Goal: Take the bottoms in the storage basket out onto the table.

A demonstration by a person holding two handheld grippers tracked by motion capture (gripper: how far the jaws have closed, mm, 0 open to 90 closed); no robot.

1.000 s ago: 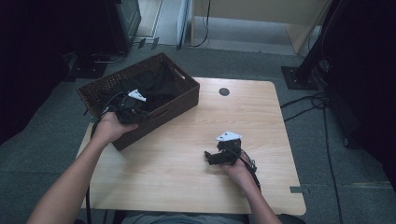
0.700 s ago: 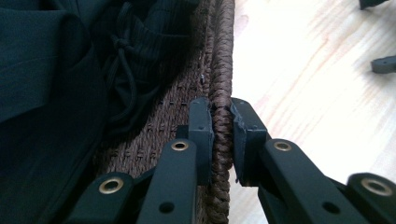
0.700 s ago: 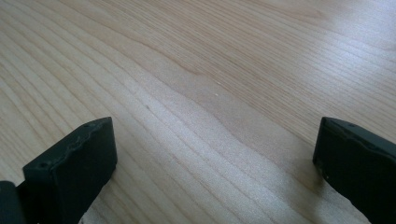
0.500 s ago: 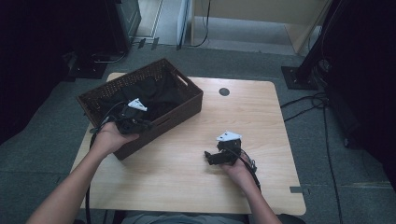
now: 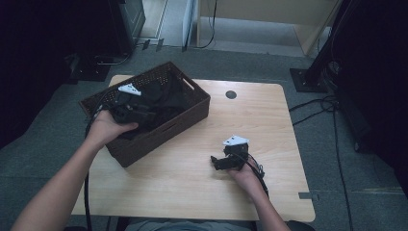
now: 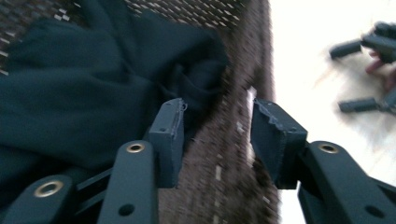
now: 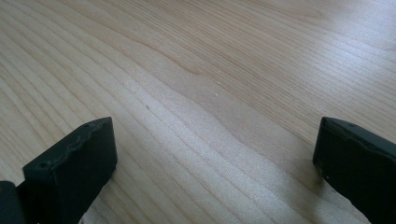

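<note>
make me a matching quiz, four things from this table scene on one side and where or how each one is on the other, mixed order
Things:
1. dark cloth
2. wicker basket
3. left gripper
4. right gripper

Places or states:
A. jaws wide apart over bare wood
B. on the table's left part
C. lying inside the basket
D. jaws astride the basket's rim

Pairs: 1-C, 2-B, 3-D, 4-A

The high view is dim, its edges sunk in darkness. The pale wooden surface [image 6: 327,28] glares white in the left gripper view, where the dark woven basket [image 6: 224,154] smears with blur.
</note>
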